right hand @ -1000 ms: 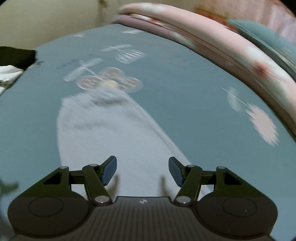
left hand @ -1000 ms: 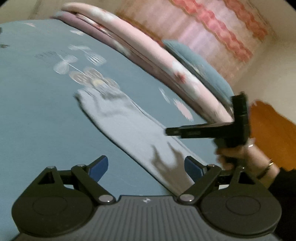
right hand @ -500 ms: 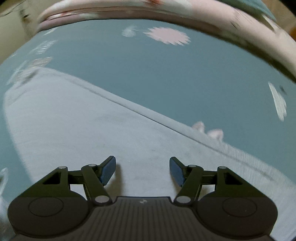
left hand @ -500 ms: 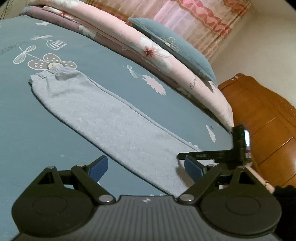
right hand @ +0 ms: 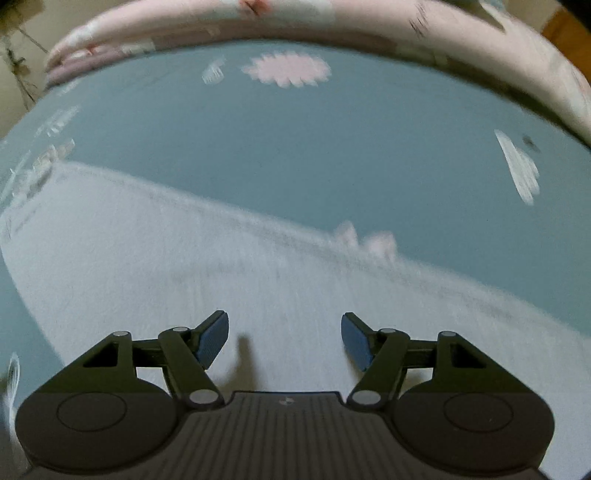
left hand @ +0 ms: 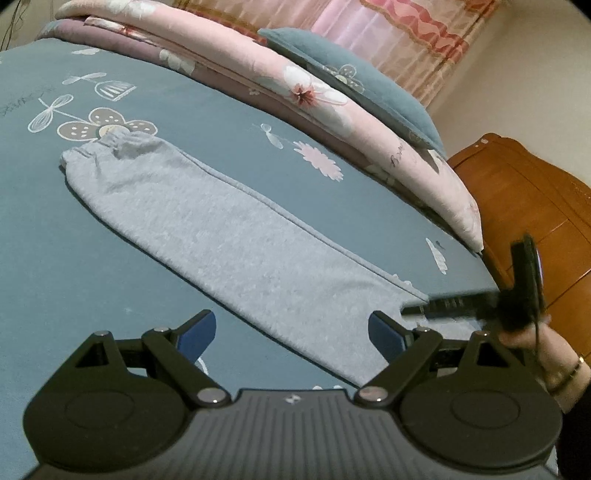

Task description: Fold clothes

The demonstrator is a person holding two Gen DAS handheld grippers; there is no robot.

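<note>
A pair of light grey sweatpants (left hand: 229, 229) lies flat and folded lengthwise on the blue bedsheet (left hand: 55, 258), its gathered cuff at the far left. My left gripper (left hand: 291, 332) is open and empty, hovering above the near edge of the pants. My right gripper (right hand: 284, 339) is open and empty, low over the grey fabric (right hand: 184, 280). The right gripper also shows in the left wrist view (left hand: 410, 310), blurred, at the right end of the pants, held by a hand.
A folded pink floral quilt (left hand: 295, 85) and a blue pillow (left hand: 351, 81) lie along the far side of the bed. A wooden cabinet (left hand: 532, 206) stands at the right. Pink curtains (left hand: 399, 33) hang behind.
The left gripper's view has shifted a little, with the pants closer. The right gripper has stayed low over the pants' right end, drifting slightly. Both stay open.
</note>
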